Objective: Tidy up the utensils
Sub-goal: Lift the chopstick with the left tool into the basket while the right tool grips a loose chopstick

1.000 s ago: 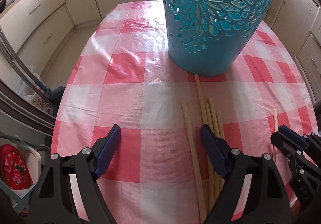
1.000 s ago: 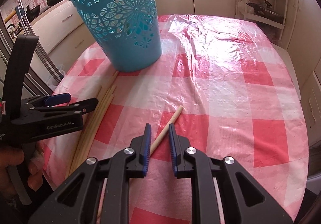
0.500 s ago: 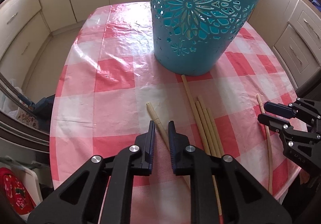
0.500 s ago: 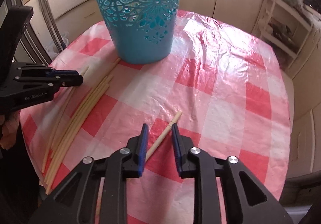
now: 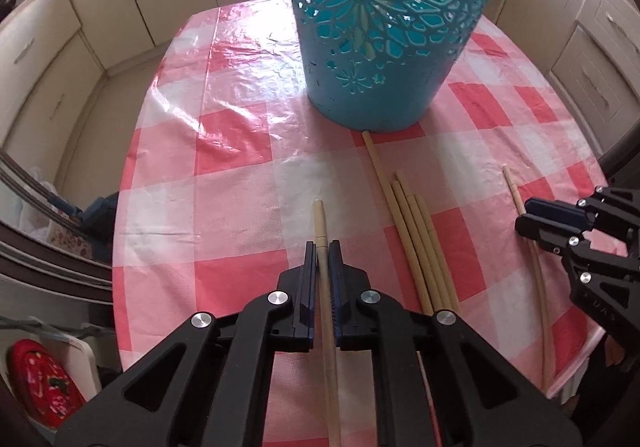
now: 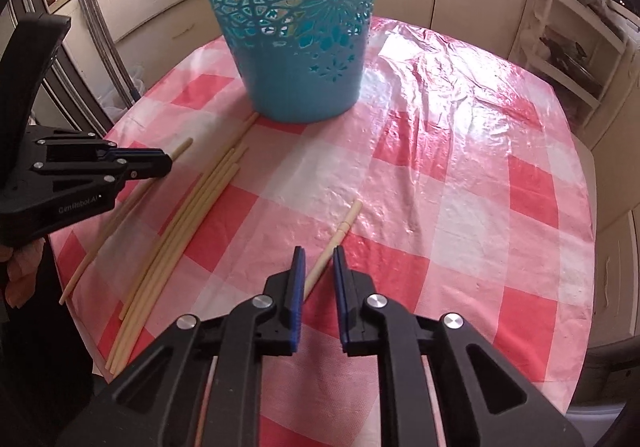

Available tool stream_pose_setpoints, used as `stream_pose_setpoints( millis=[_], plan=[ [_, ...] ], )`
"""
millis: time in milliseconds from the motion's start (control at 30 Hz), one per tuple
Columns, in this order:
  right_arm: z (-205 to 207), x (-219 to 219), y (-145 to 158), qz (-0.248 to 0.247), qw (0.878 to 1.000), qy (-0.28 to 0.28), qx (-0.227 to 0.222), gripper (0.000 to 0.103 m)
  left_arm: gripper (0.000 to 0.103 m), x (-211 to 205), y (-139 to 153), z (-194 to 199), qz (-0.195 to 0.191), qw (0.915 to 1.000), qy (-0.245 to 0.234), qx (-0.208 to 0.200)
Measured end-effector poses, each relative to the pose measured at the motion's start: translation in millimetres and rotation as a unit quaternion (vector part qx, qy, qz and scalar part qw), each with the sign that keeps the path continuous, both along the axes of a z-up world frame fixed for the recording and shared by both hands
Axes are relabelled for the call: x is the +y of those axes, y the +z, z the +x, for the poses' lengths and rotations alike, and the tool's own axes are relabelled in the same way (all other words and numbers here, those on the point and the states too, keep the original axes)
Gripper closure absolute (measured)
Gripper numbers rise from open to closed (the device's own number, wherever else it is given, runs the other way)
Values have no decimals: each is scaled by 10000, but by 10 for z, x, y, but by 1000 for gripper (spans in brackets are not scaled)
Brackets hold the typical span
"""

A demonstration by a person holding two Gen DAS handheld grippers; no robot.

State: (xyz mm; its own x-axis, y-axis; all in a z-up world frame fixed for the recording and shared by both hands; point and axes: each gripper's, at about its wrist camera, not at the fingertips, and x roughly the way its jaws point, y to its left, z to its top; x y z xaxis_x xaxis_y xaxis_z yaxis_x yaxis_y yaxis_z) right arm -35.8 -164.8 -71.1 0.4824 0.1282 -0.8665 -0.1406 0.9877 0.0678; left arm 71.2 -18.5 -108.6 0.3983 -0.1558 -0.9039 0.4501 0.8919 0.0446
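A teal cut-out basket (image 5: 384, 27) stands on the pink checked tablecloth (image 5: 224, 207), with sticks showing inside it. My left gripper (image 5: 322, 247) is shut on a long pale wooden chopstick (image 5: 320, 223) whose tip pokes out ahead of the fingers. Several more chopsticks (image 5: 416, 239) lie bundled just to its right. My right gripper (image 6: 319, 253) has its jaws closed around a single chopstick (image 6: 346, 225) that lies apart on the cloth; whether the pads press it is unclear. The basket (image 6: 296, 19) and bundle (image 6: 192, 215) also show in the right wrist view.
Cream kitchen cabinets (image 5: 52, 59) ring the oval table. A red object (image 5: 44, 387) sits low at the left. A shelf rack (image 6: 568, 47) stands at the right. The table edge (image 5: 120, 231) runs close on the left.
My left gripper went from open beside the bundle to shut on one chopstick. Both grippers drew nearer the basket. The right jaws stayed narrow around the single chopstick.
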Motion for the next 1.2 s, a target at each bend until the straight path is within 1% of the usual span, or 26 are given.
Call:
stream_pose_setpoints(
  millis=[33, 67, 100, 133, 200, 267, 333, 400, 500, 600, 733, 833, 900, 967, 1000, 1100, 1200],
  plan=[
    [-14, 11, 1, 16, 10000, 12, -19, 88, 95, -46, -1, -30, 198, 9997, -103, -111],
    [-30, 16, 1, 48, 10000, 15, -43, 88, 97, -81, 0, -52, 330, 9991, -181, -173],
    [-57, 35, 13, 62, 9999, -5, -80, 88, 98, -92, 6, -52, 357, 9990, -202, -166],
    [-76, 28, 10, 98, 9999, -44, -135, 88, 98, -72, 19, -46, 258, 9995, -193, -63],
    [-106, -28, -15, 295, 9991, -134, -262, 88, 98, 10, 72, -30, -128, 9997, -106, 201],
    [-138, -67, -35, 476, 9979, -203, -386, 88, 98, 154, 203, -45, -615, 9973, -7, 401],
    [-138, -85, -40, 541, 9973, -245, -431, 88, 98, 253, 383, -74, -1014, 9938, 61, 461],
    [-130, -84, -42, 546, 9971, -268, -454, 88, 98, 367, 659, -99, -1367, 9900, 72, 351],
    [-131, -88, -44, 596, 9966, -306, -478, 88, 98, 450, 1103, -141, -1784, 9839, 61, 6],
    [-144, -124, -56, 696, 9958, -344, -489, 88, 98, 502, 1583, -148, -2250, 9733, 26, -462],
    [-159, -164, -65, 817, 9946, -374, -517, 88, 98, 420, 2146, -126, -2737, 9525, -102, -1331],
    [-158, -181, -65, 852, 9943, -371, -531, 88, 98, 270, 2446, -45, -2938, 9363, -118, -1918],
    [-162, -189, -67, 876, 9940, -371, -541, 88, 98, 169, 2582, 27, -3073, 9240, -78, -2272],
    [-159, -197, -71, 911, 9937, -370, -546, 88, 98, 80, 2682, 113, -3099, 9145, 68, -2599],
    [-160, -203, -73, 932, 9935, -368, -549, 88, 98, 29, 2733, 134, -3069, 9111, 140, -2748],
    [-161, -217, -79, 991, 9928, -360, -560, 87, 98, -118, 2752, 329, -2975, 8985, 456, -3196],
    [-164, -228, -80, 1046, 9923, -339, -570, 86, 98, -246, 2695, 530, -2919, 8895, 708, -3444]
  ],
)
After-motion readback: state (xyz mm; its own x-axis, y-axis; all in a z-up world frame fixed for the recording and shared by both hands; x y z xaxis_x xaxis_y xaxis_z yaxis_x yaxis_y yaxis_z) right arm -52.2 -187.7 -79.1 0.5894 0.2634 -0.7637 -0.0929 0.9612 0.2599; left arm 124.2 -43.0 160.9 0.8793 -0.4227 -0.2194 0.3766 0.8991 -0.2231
